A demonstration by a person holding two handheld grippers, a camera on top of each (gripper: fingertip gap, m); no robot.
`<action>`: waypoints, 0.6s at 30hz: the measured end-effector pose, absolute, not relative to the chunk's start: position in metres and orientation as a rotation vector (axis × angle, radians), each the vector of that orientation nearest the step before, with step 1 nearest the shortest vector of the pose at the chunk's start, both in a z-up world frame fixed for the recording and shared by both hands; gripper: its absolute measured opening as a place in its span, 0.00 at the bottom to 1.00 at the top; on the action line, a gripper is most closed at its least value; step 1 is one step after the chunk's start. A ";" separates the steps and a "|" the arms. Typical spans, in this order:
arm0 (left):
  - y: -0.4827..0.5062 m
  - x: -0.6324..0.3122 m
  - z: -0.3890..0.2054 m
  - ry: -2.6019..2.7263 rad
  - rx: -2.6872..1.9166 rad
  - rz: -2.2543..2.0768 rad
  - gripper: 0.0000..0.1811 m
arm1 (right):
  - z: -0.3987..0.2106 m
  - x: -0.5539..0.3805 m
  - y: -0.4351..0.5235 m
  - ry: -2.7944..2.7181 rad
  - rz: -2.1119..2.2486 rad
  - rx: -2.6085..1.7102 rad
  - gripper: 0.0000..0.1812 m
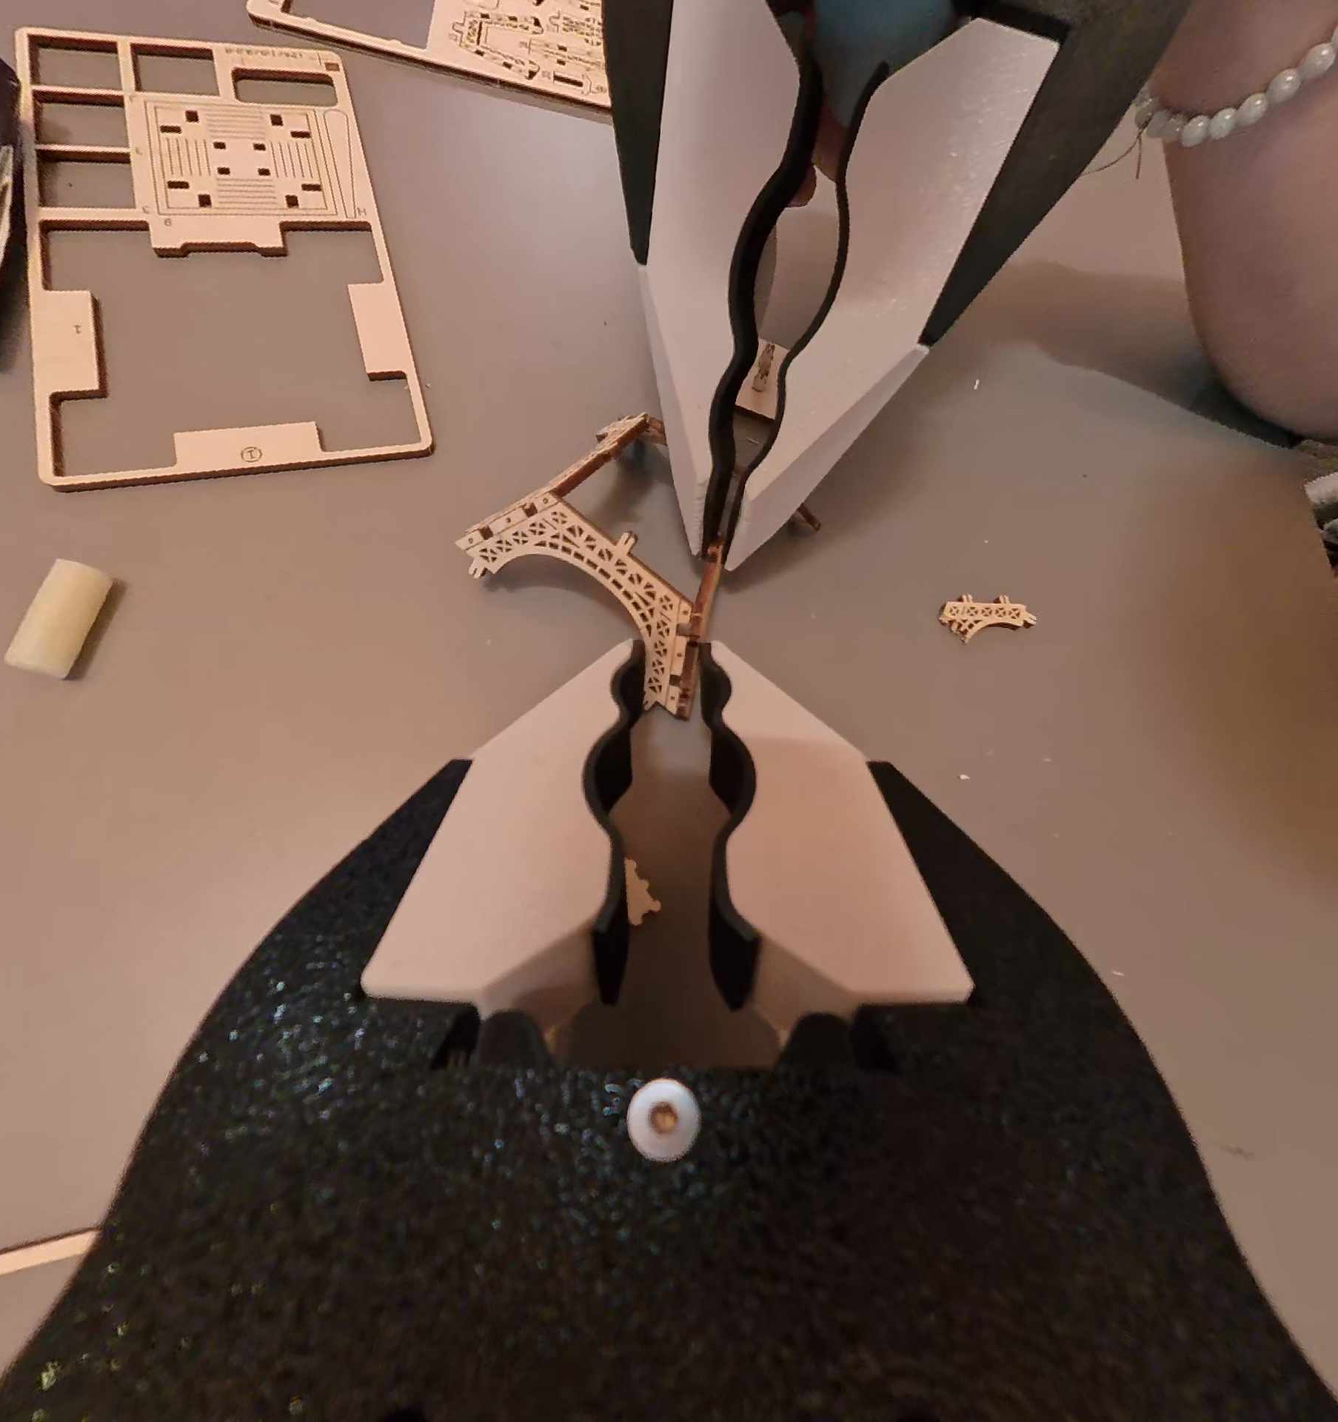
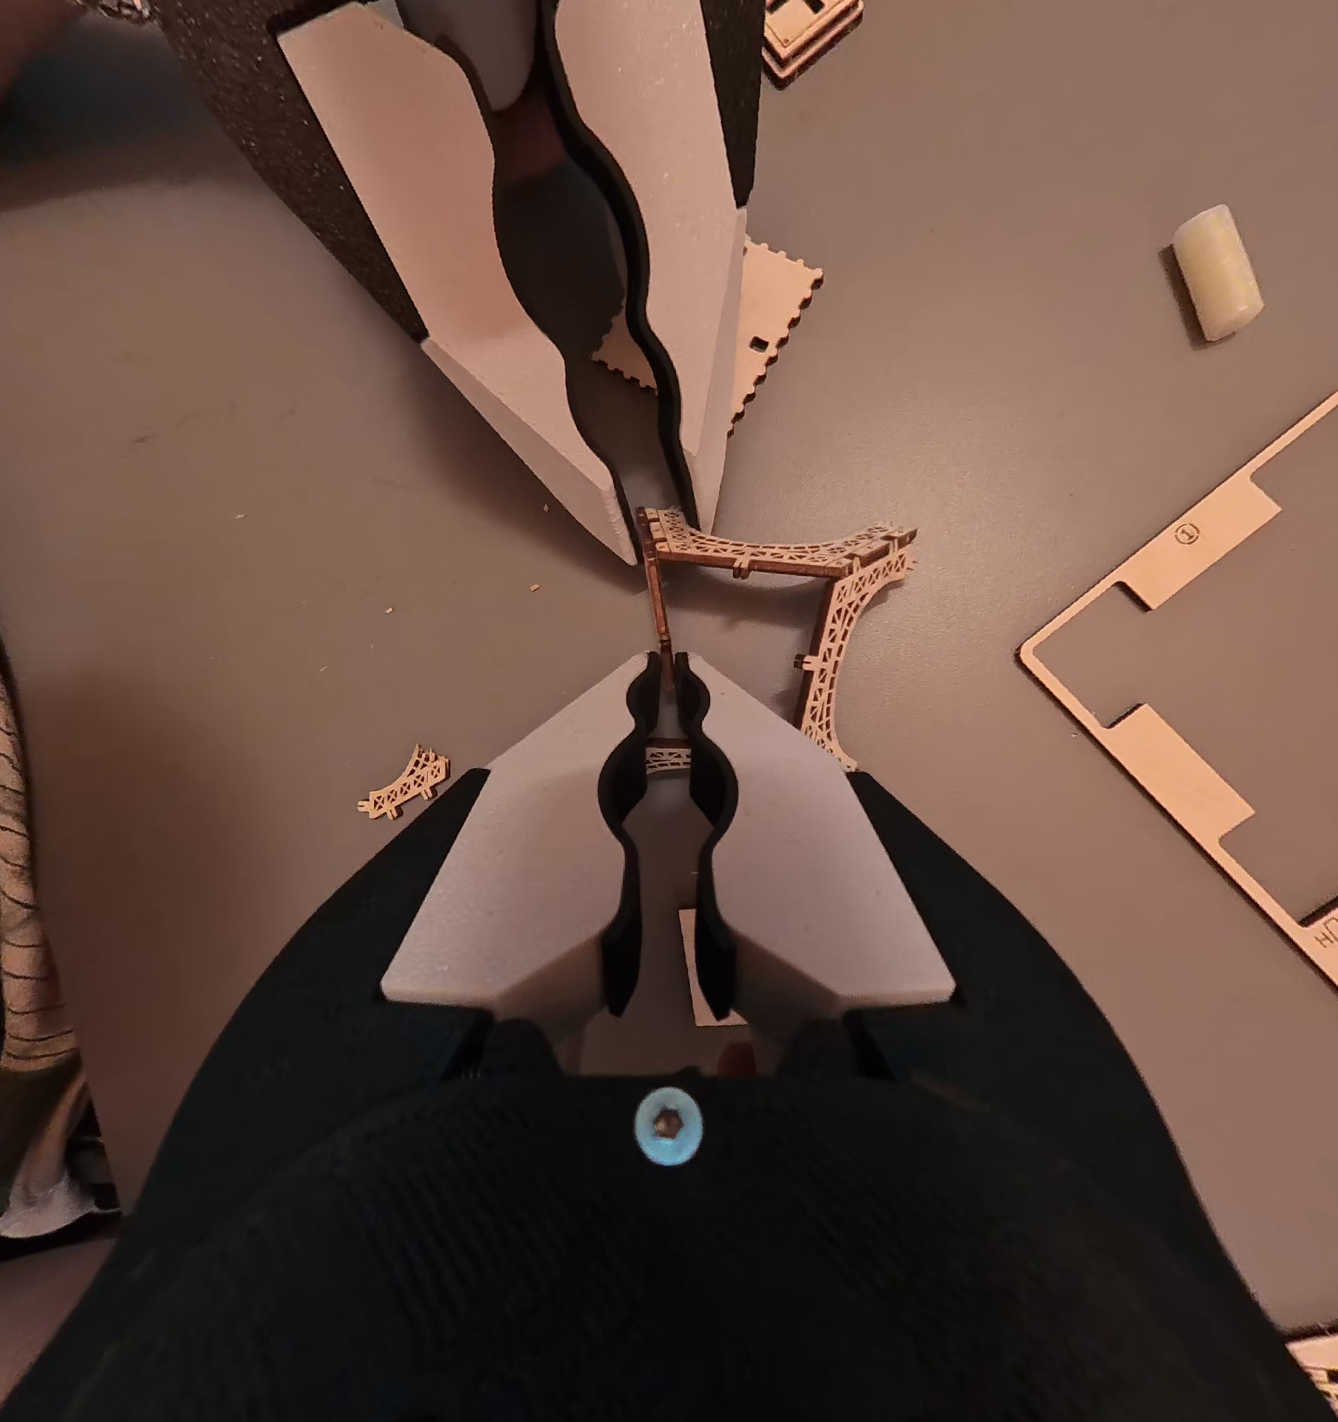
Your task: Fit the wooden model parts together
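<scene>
A partly built wooden lattice model [image 1: 565, 542] of arched panels joined at right angles hangs between both grippers over the grey table [image 1: 304, 731]. My left gripper [image 1: 673, 654] is shut on one corner leg of it. My right gripper [image 2: 667, 665] is shut on a thin wooden panel [image 2: 659, 608], seen edge-on, that meets the model at that same corner. The grippers face each other tip to tip; the right gripper [image 1: 715, 550] comes in from the top of the left wrist view, the left gripper [image 2: 665, 531] from the top of the right wrist view. The arched panels [image 2: 773, 550] extend right.
A small loose lattice arch piece [image 1: 987, 615] lies on the table, also seen in the right wrist view [image 2: 408, 785]. A punched-out wooden sheet [image 1: 73, 338] and a pale cylinder [image 1: 59, 619] lie left. A toothed wooden plate [image 2: 773, 308] lies behind. A person's arm with a bead bracelet [image 1: 1250, 108] is at the right. The grippers are tip to tip, or close to it. It is some 6 centimetres from my left tips to the toothed wooden plate [image 2: 773, 308].
</scene>
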State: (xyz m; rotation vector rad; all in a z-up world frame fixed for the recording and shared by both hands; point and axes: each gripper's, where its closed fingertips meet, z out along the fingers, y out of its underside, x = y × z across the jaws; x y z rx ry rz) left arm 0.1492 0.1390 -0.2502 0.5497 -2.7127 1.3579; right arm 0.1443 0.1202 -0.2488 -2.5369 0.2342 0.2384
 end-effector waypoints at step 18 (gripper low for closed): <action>0.139 0.153 -0.252 -2.736 0.602 1.352 0.06 | -0.245 0.152 0.133 0.095 0.012 -2.536 0.05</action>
